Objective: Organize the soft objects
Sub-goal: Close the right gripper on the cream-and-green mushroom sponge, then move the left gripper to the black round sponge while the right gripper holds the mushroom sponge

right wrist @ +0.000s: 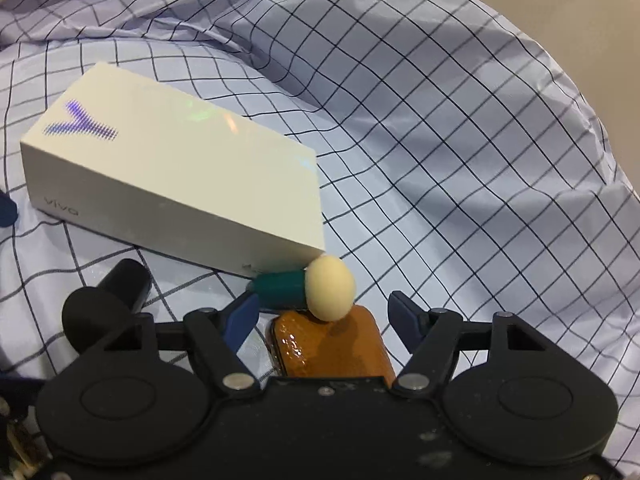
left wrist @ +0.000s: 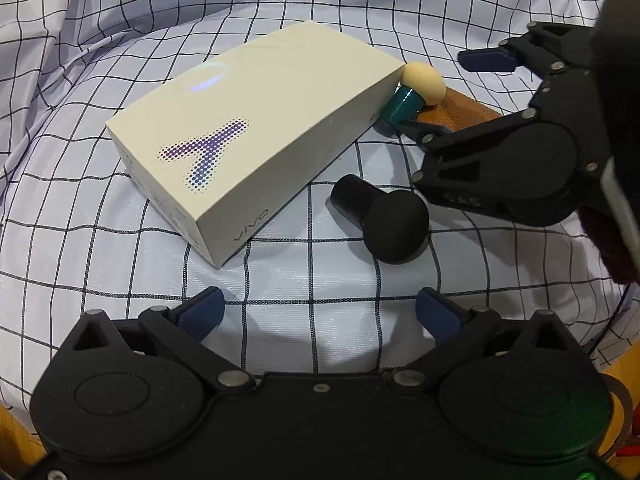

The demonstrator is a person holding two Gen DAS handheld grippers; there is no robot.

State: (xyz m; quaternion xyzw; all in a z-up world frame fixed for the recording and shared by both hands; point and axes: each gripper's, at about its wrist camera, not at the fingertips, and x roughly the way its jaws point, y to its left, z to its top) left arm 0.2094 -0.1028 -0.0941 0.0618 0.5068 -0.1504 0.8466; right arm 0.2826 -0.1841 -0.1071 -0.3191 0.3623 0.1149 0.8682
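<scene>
Counting: one box (left wrist: 240, 132) | two mushroom sponges (left wrist: 416, 90) (left wrist: 384, 216) | one orange pad (right wrist: 336, 344)

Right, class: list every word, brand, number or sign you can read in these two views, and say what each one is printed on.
"vivo": grey lettering on the long side of the cream box, legible in both views.
"Y": a large purple dotted letter on the box's top face.
Small print on the box's short end in the left wrist view: too blurred to read.
No readable text on the black mushroom-shaped sponge, the cream-and-teal sponge, the orange packet or the checked cloth.
</scene>
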